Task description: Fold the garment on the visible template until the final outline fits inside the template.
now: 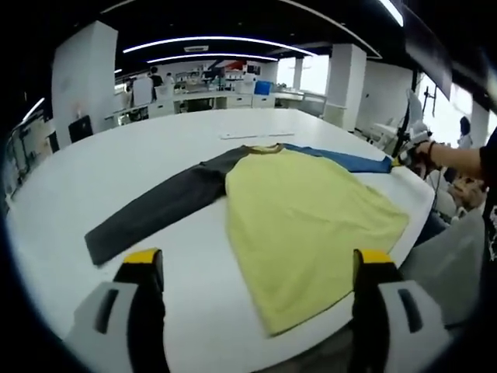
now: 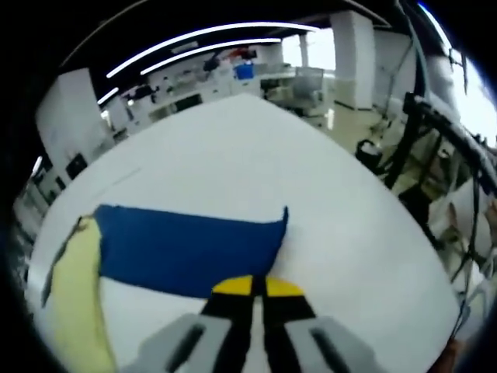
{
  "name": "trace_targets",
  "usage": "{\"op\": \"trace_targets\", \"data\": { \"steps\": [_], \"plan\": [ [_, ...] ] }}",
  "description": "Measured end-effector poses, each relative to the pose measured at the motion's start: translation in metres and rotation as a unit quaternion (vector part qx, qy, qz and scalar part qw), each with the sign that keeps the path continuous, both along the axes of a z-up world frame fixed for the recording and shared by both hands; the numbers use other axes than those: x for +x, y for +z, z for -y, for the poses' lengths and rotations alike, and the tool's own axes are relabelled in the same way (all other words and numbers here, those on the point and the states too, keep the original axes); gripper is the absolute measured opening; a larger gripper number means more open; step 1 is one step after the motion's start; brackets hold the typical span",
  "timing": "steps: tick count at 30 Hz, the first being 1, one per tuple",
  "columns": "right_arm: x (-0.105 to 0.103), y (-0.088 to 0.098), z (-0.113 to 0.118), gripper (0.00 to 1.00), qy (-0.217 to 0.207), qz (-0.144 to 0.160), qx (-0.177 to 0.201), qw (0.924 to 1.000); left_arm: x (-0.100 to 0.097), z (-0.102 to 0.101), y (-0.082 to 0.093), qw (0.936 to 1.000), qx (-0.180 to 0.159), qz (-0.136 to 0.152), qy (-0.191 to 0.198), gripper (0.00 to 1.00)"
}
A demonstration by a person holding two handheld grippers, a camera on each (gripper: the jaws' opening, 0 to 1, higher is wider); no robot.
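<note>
In the left gripper view the left claw [image 1: 252, 268] hangs released over the near part of the white bench [image 1: 109, 179], its two yellow-tipped jaws standing wide apart and holding nothing. Just beyond them lies the garment [image 1: 307, 217], a long-sleeved shirt with a yellow body spread flat, its hem toward the bench's near edge, which one corner reaches or perhaps overhangs. The grey sleeve [image 1: 159, 208] runs out to the left, and the blue sleeve [image 1: 342, 159] reaches away to the right, where the right claw is seen at its far end beside a person's hand [image 1: 425, 154]. In the right gripper view the right claw [image 2: 258, 286] has its jaws pressed together at the lower edge of the blue sleeve near its cuff; it looks clenched on that edge, though the pinch itself is hidden beneath the tips. No template outline can be made out on the bench. Judging from this, the fold is barely begun. The thin bite on the sleeve could slip as it is carried across, leaving the sleeve crumpled. Dragging rather than lifting could pull the whole shirt askew, or draw the near hem off the edge. Farther off, a pale strip [image 1: 248, 136] lies on the bench, well apart from the shirt, and beyond that are desks and pillars.
</note>
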State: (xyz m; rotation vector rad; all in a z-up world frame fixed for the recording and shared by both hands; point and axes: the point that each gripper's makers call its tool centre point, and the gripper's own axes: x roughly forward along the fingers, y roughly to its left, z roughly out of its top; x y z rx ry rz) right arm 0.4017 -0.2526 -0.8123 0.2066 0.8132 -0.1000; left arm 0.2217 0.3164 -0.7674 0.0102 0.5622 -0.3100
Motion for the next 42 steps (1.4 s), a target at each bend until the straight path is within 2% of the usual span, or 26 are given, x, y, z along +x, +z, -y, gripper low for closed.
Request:
{"op": "trace_targets", "data": {
  "steps": [9,12,20,27,29,36,38,42],
  "plan": [
    [0.009,0.019,-0.029,0.00,0.034,0.010,0.003,0.9994,-0.001,-0.001,-0.004,0.9999,0.013,-0.002,-0.011,0.99],
    [0.019,0.021,-0.034,0.00,0.047,0.012,0.002,0.9988,-0.003,0.002,-0.002,0.9997,0.018,0.000,-0.013,0.99],
    [0.025,0.035,-0.077,0.00,0.084,0.022,0.007,0.9962,-0.004,0.010,-0.001,0.9997,0.015,-0.002,-0.021,0.99],
    [0.047,0.040,-0.102,0.00,0.123,0.028,0.015,0.9919,-0.002,0.016,0.003,0.9994,0.012,-0.001,-0.032,0.99],
    [0.041,0.045,-0.118,0.00,0.133,0.029,0.014,0.9906,-0.001,0.017,0.004,0.9993,0.011,0.000,-0.035,0.99],
    [0.051,0.049,-0.143,0.00,0.159,0.029,0.018,0.9867,0.000,0.020,0.008,0.9992,0.006,0.000,-0.039,0.99],
    [0.060,0.048,-0.149,0.00,0.168,0.029,0.020,0.9852,0.000,0.022,0.009,0.9992,0.003,0.000,-0.041,0.99],
    [0.059,0.052,-0.171,0.00,0.184,0.030,0.024,0.9821,0.000,0.024,0.009,0.9987,0.004,-0.005,-0.050,0.99]
  ]
}}
